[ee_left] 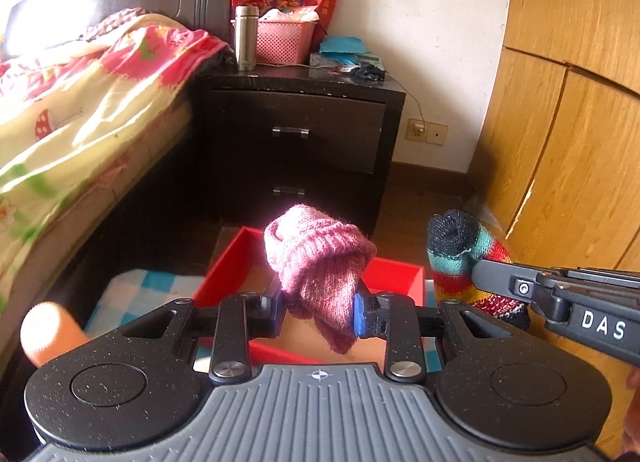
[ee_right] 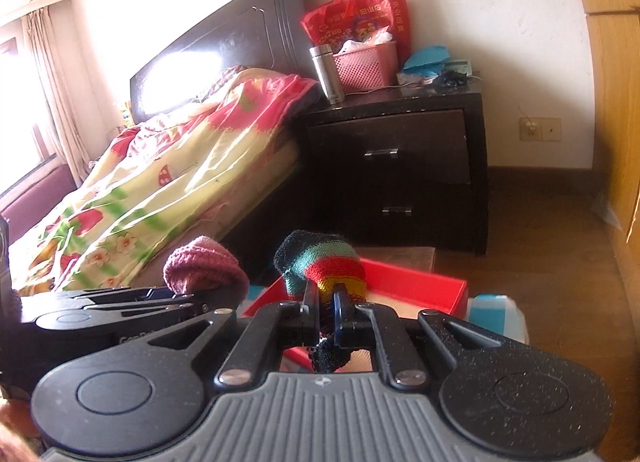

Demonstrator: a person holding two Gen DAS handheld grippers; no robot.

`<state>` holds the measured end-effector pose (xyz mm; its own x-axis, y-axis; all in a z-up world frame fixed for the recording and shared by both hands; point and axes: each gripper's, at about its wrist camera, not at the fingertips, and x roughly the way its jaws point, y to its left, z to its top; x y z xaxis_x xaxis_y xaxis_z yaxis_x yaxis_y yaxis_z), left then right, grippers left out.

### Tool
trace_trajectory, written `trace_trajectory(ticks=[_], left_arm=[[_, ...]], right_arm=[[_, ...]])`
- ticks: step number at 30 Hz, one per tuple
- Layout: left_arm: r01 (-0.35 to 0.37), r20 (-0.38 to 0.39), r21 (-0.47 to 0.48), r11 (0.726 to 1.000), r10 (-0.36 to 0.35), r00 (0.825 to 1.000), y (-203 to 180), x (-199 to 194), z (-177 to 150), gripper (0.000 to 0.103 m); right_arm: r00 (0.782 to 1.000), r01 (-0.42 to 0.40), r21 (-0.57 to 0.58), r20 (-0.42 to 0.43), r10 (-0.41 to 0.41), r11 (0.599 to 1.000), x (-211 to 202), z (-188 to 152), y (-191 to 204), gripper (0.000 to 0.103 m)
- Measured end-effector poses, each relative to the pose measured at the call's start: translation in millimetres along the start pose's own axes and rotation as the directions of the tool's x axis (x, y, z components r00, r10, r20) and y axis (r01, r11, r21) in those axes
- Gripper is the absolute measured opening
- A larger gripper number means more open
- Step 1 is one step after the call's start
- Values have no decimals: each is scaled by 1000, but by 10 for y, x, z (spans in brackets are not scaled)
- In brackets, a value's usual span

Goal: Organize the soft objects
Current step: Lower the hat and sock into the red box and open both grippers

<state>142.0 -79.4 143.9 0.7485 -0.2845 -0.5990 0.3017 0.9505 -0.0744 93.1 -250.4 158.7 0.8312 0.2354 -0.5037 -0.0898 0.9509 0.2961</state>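
My left gripper (ee_left: 318, 308) is shut on a pink knitted piece (ee_left: 320, 262), bunched and lifted above the red box (ee_left: 394, 274). In the right wrist view the same pink knit (ee_right: 204, 268) shows at the left with the left gripper under it. My right gripper (ee_right: 326, 310) is shut on a rainbow-striped knitted piece (ee_right: 324, 266) with a dark cuff, also raised over the red box (ee_right: 420, 286). From the left wrist view the striped knit (ee_left: 460, 254) hangs to the right of the pink one, the two apart.
A bed with a flowered quilt (ee_left: 72, 114) lies to the left. A dark nightstand (ee_left: 300, 134) stands behind the box, bearing a steel flask (ee_left: 245, 38) and pink basket (ee_left: 284, 42). A wooden wardrobe (ee_left: 560, 122) fills the right. An orange soft object (ee_left: 48, 332) and checked cloth (ee_left: 140, 294) lie below left.
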Motion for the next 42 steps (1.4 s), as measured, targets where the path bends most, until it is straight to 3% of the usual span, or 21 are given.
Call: trace_trajectory(ticks=[9,20,29,34,42], left_arm=[[-53,-91,8,999,54,994,14,811,106,32],[-120,-217,14,993,121,969,233,1596,-33,33],[-144,-249,35,989,148,957,287,1712,-86,42],[-154,-241,36,987,158,957,296,1663,-78,60],[-167,-243,15,986,166,956,336,1519,-41,69]], right_arm=[[997,52,-18,-64,-53,999,658,89,-165,0],[981,86,-10,-174,-86,996,1519,-20,-399,0],[967,105,-3,-234,-103,994,1777,-114,-448,0],[966,113,4,-233,-109,994,1766,-107,-440,0],[967,130,15,-225,-123,991,1603,-126,-461,0]])
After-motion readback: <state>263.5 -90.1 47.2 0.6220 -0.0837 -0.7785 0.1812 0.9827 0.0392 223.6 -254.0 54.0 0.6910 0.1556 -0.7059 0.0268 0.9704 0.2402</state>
